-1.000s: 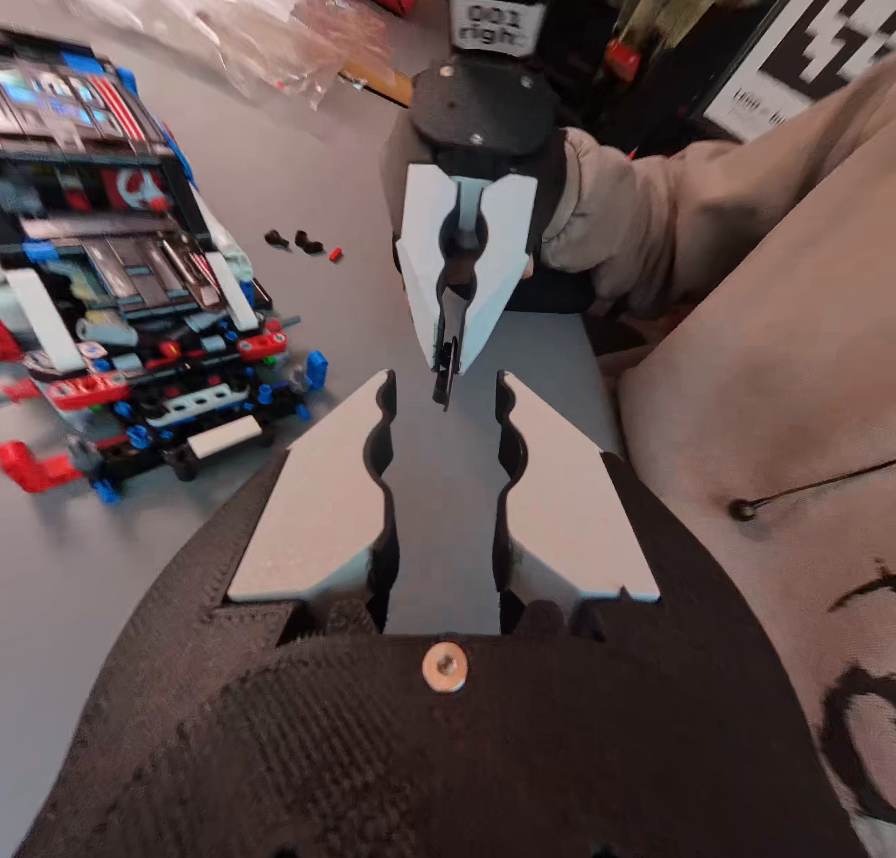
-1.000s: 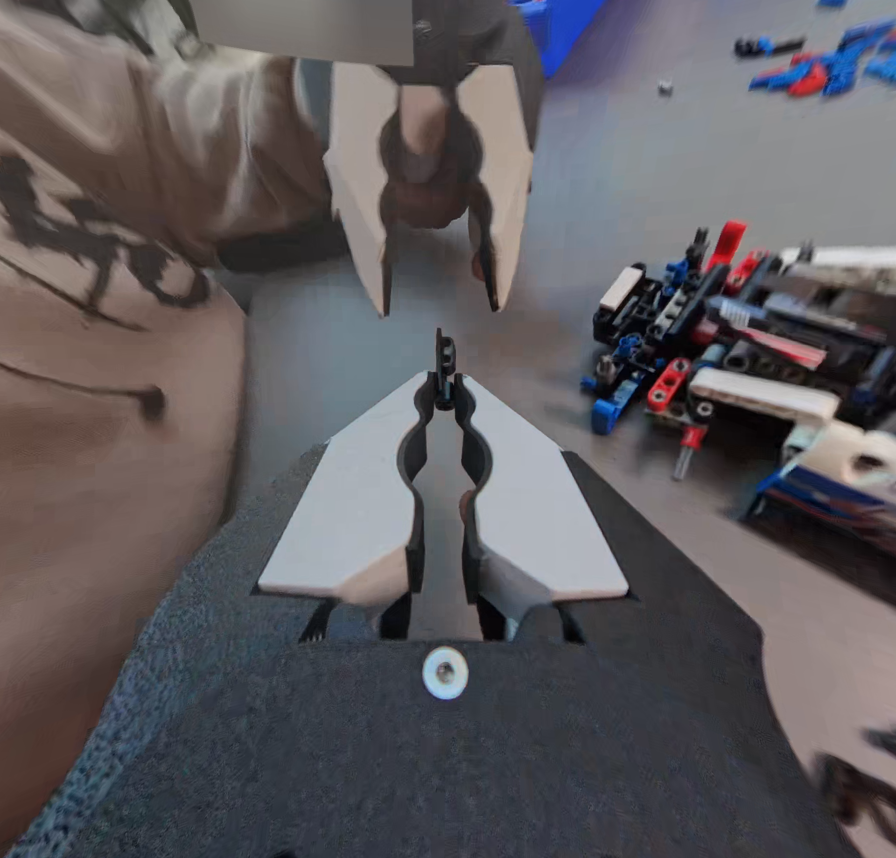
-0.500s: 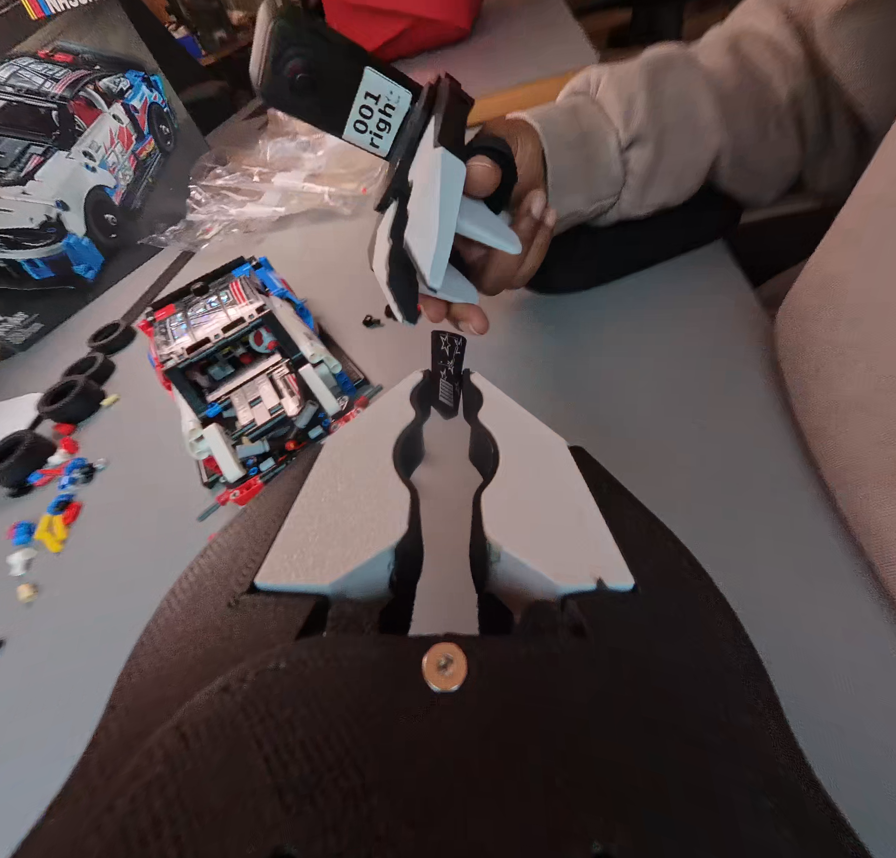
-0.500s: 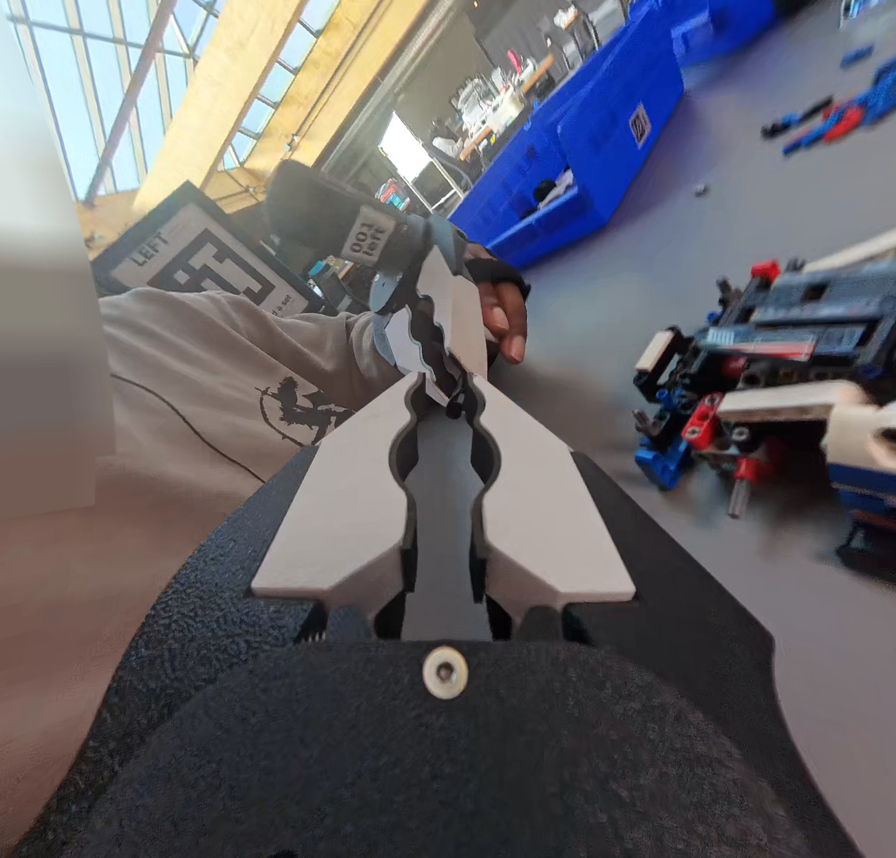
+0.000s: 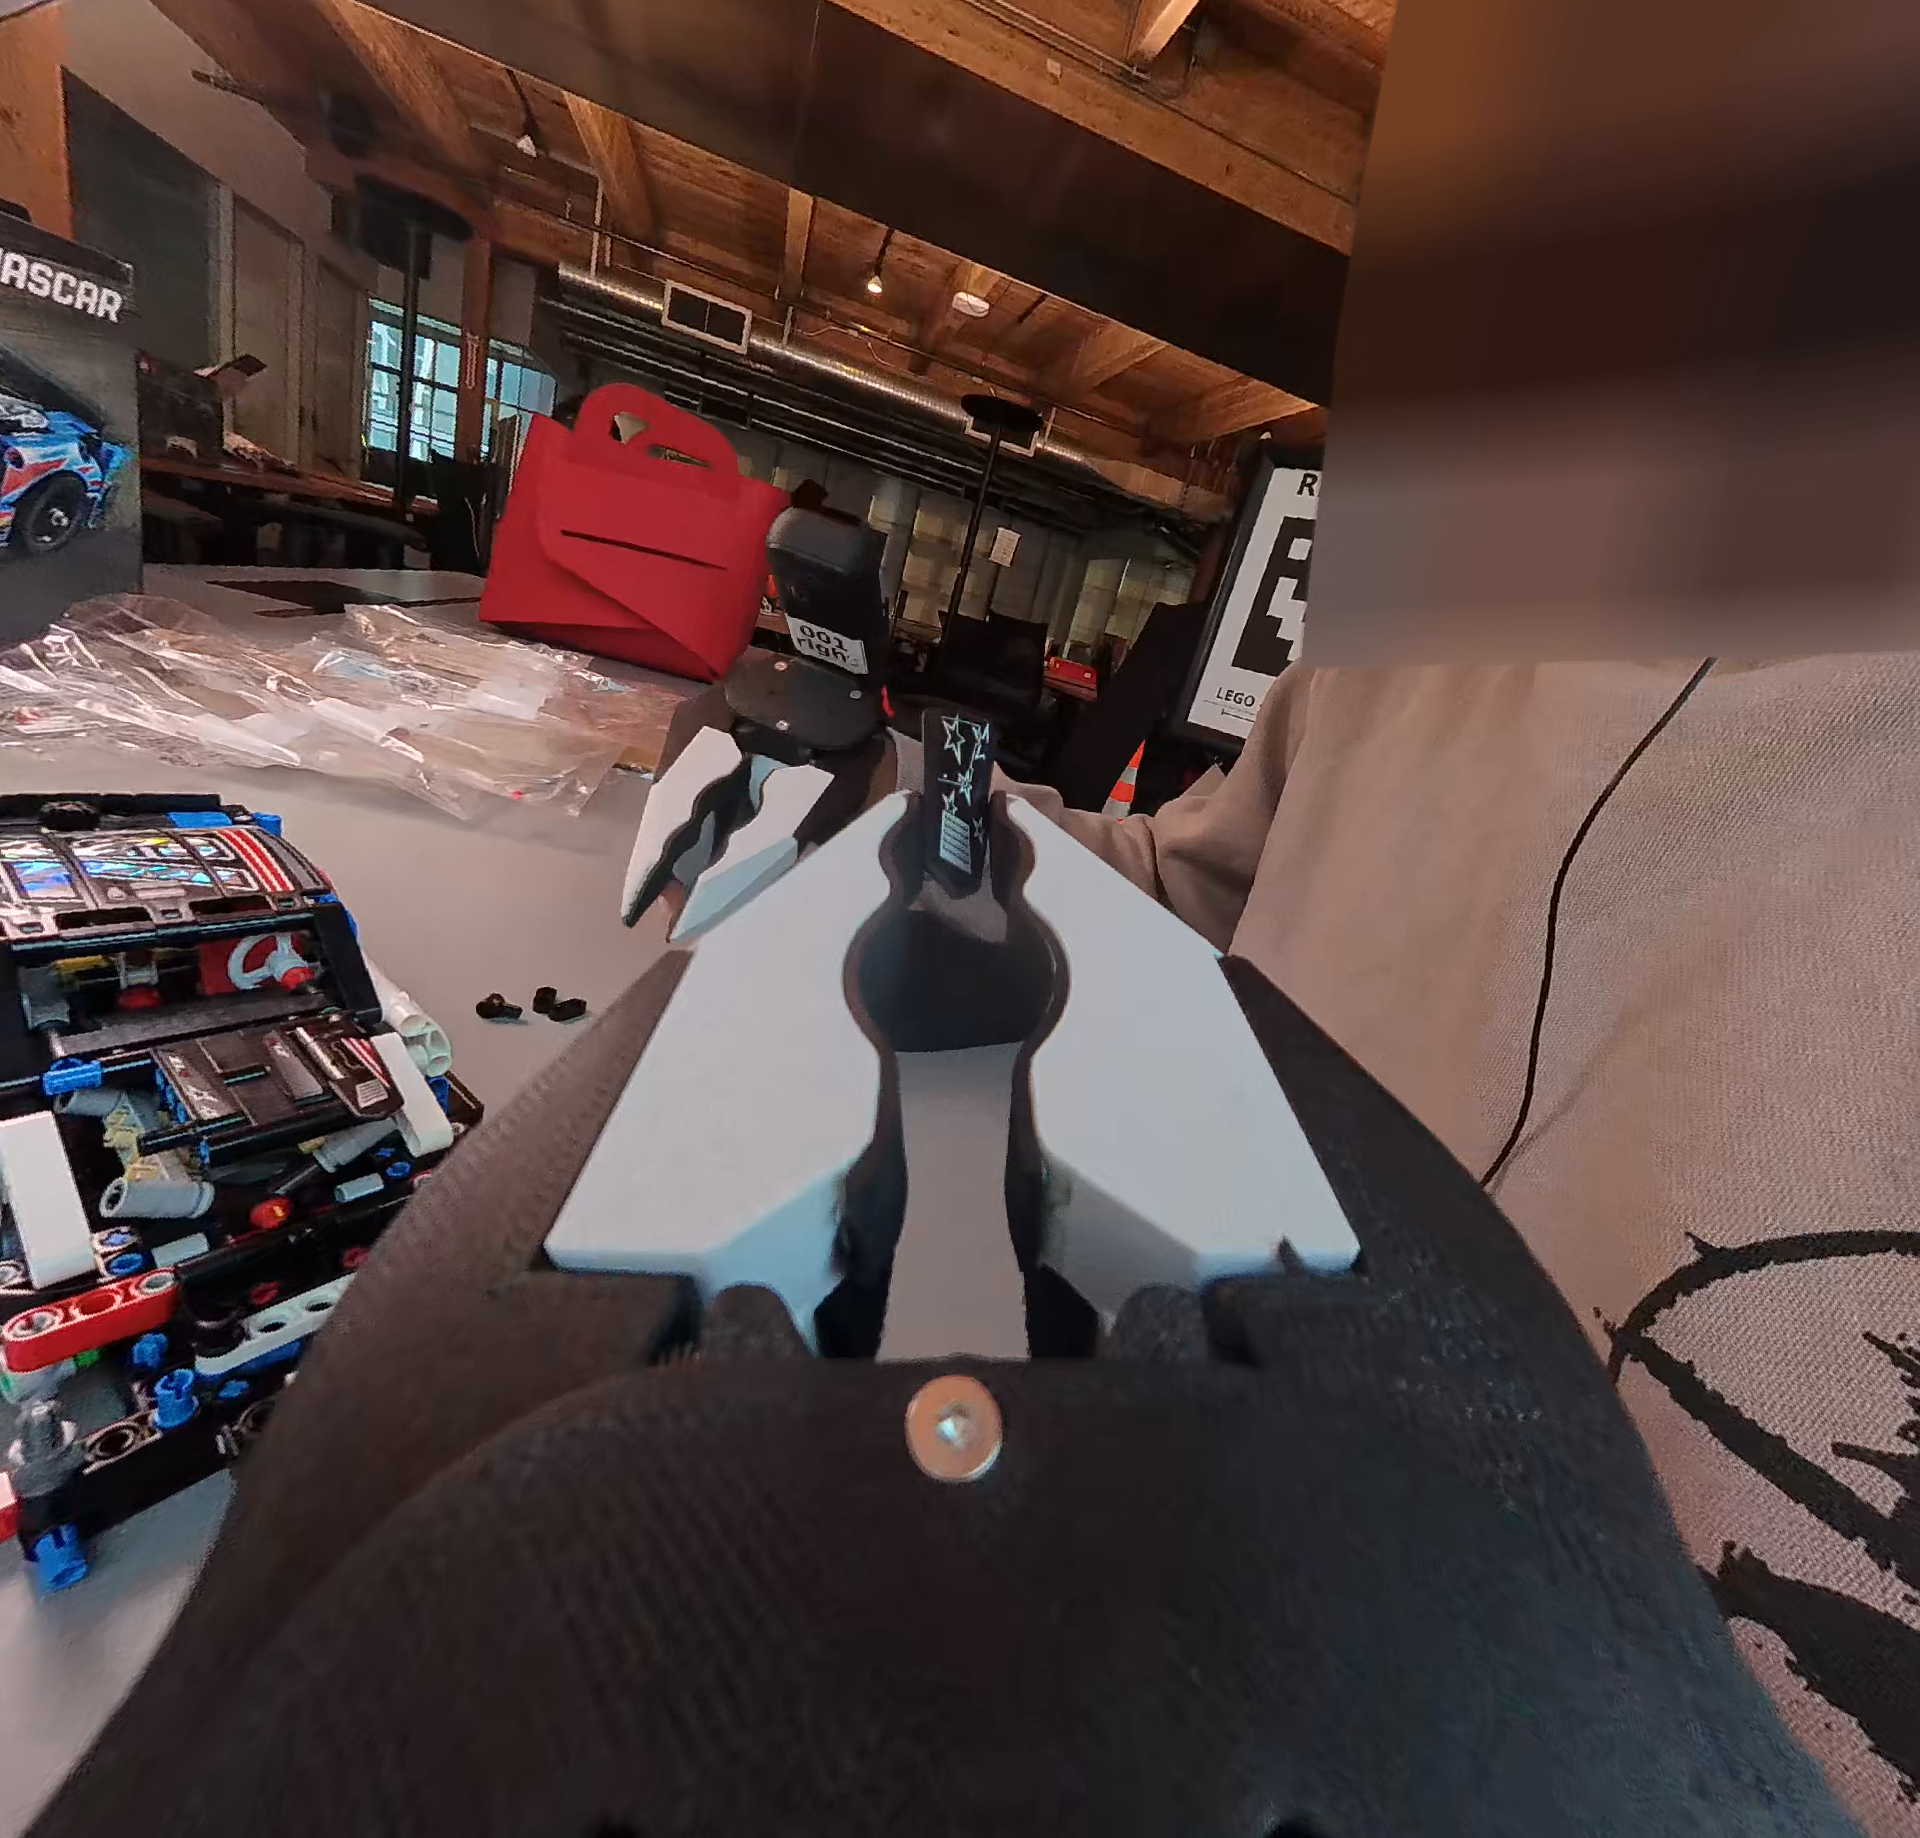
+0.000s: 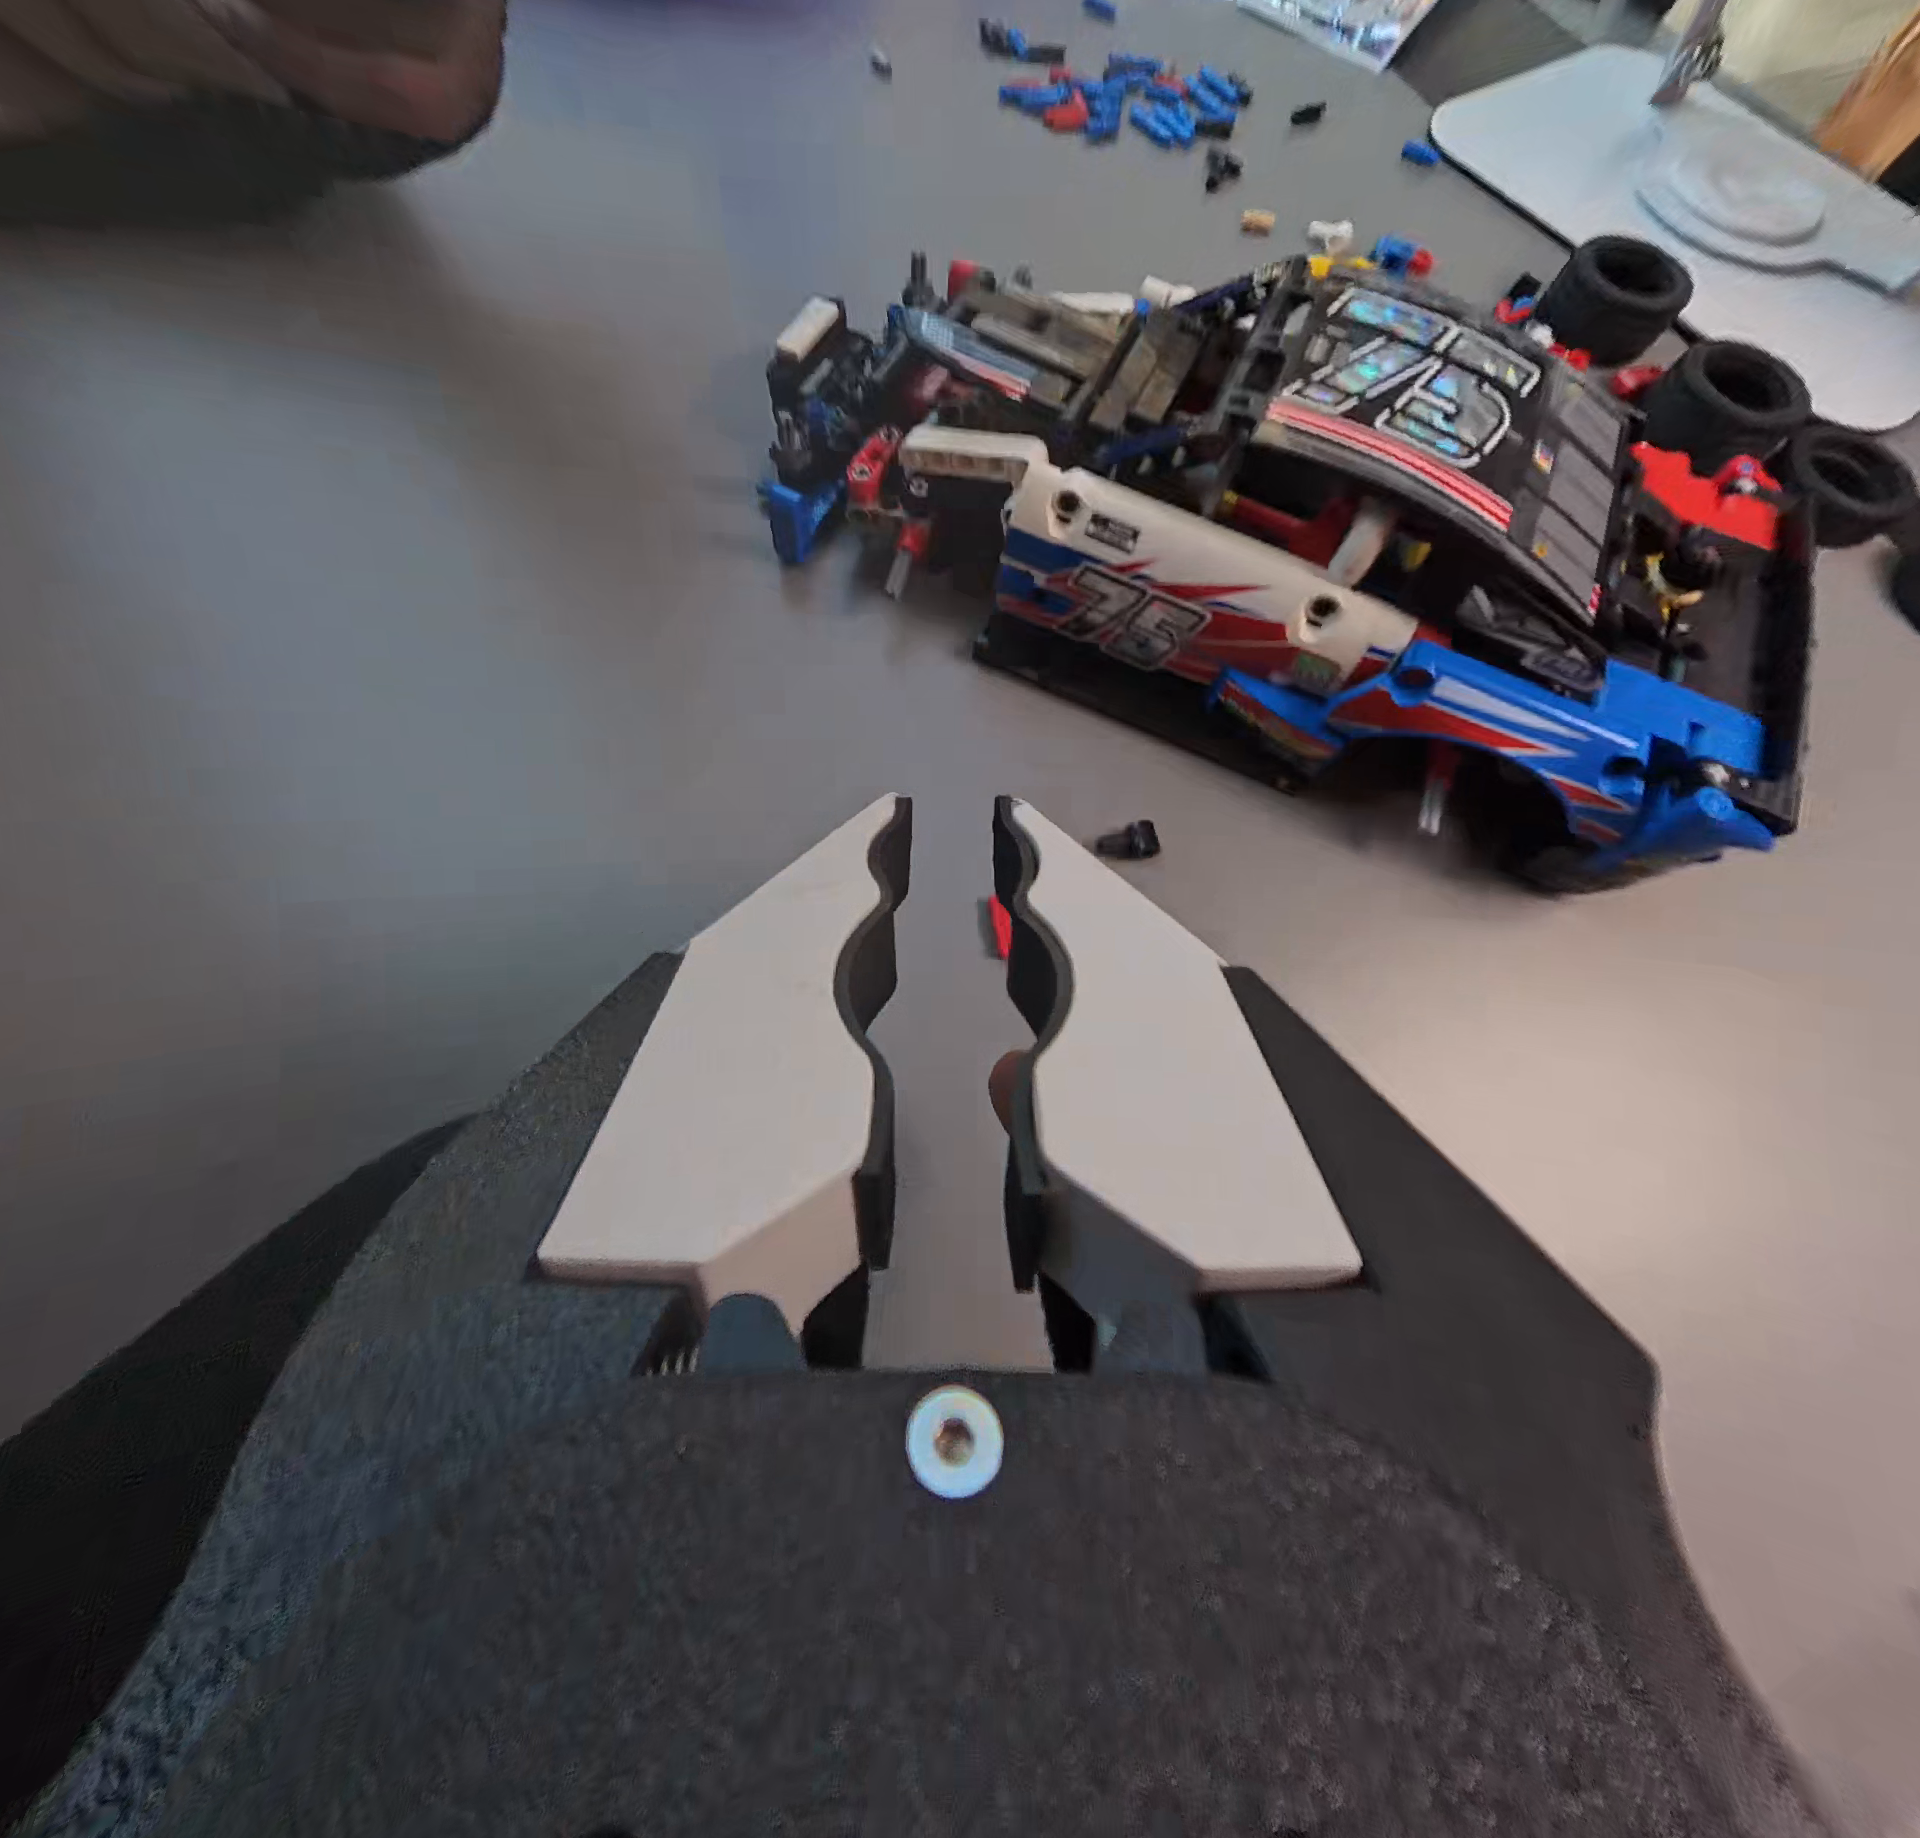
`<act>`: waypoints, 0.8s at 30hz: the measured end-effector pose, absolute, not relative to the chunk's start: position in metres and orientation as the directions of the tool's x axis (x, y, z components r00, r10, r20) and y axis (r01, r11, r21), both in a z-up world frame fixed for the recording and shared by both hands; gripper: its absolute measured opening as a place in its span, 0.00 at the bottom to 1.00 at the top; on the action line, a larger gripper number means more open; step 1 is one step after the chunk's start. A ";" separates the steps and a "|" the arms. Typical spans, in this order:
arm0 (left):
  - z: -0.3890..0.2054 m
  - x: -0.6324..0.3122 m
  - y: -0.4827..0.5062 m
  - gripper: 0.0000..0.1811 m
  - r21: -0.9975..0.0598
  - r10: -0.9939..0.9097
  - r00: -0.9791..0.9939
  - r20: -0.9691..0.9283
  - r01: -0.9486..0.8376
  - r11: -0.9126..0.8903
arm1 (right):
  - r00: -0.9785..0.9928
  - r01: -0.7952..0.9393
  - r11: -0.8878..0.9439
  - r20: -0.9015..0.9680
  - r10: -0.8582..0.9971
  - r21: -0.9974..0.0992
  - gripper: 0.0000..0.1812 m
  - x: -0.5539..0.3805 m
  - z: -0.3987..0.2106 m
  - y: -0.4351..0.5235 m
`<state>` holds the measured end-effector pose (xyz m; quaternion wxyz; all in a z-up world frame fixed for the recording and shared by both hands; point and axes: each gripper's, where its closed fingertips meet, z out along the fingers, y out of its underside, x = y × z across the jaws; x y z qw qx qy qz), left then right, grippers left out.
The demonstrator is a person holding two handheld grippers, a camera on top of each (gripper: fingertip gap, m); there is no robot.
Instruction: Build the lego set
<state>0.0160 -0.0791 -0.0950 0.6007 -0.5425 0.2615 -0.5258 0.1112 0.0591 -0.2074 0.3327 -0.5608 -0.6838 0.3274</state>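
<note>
the left gripper (image 5: 954,812) is closed on a slim black piece with star stickers (image 5: 958,801), which stands upright out of its tips, lifted above the grey table (image 5: 499,884). half a second ago the right gripper was just beside that piece; now the right gripper (image 6: 952,814) has drawn away and points down at the table, its jaws a narrow gap apart and holding nothing, with bare tabletop to its left and ahead. a small red piece (image 6: 997,924) lies on the table seen through that gap, and one black pin (image 6: 1130,839) lies just beside its right tip. the half-built lego car (image 6: 1330,562) sits further right, apart from both grippers. three black tyres (image 6: 1725,396) cluster behind the car, and a scatter of blue and red pins (image 6: 1132,105) lies near the far edge. in the left wrist view, two black pins (image 5: 530,1005) rest between the car and the right gripper, with clear plastic bags (image 5: 312,697) and one red bag (image 5: 634,552) beyond.
</note>
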 end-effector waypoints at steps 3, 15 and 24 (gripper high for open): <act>-0.100 0.016 -0.076 0.05 -0.926 -0.907 0.318 0.277 0.341 -0.163 | -0.153 0.632 0.151 0.068 0.986 -0.760 0.07 0.126 -0.223 0.069; -0.120 0.014 -0.061 0.05 -0.931 -0.860 0.389 0.330 0.284 -0.228 | -0.195 0.765 0.174 0.035 0.980 -0.620 0.07 0.121 -0.253 0.077; -0.136 0.016 -0.054 0.06 -0.935 -0.830 0.435 0.349 0.216 -0.280 | -0.225 0.785 0.210 0.047 0.973 -0.583 0.01 0.115 -0.255 0.072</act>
